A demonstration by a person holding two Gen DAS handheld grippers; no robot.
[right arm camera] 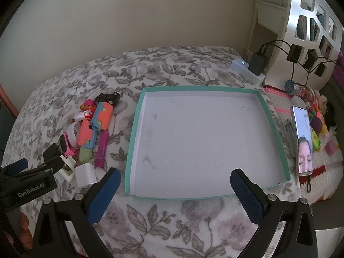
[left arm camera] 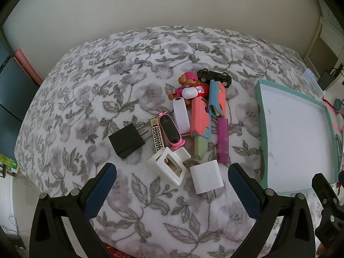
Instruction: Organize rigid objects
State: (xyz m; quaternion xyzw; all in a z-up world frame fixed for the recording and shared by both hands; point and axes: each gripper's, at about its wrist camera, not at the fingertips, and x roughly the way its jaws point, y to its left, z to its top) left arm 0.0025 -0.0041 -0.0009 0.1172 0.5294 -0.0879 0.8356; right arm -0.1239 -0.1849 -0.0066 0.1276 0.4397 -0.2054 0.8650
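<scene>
Plain cream wall [right arm camera: 133, 21] behind, no decor. Work surface is covered by a fleece blanket [left arm camera: 86, 99] with a grey floral leaf print. White lattice-cut shelf unit [right arm camera: 311, 28] at far right, black cables hanging on it. White power strip [right arm camera: 247, 69] with a lit blue indicator and a black adapter [right arm camera: 258, 63] plugged in, at the blanket's far right edge. Crocheted mat [right arm camera: 322, 161] at right carries a phone [right arm camera: 303, 139] with lit screen and small colourful clutter. Dark monitor [left arm camera: 8, 90] at far left. Soft, dim, even light.
</scene>
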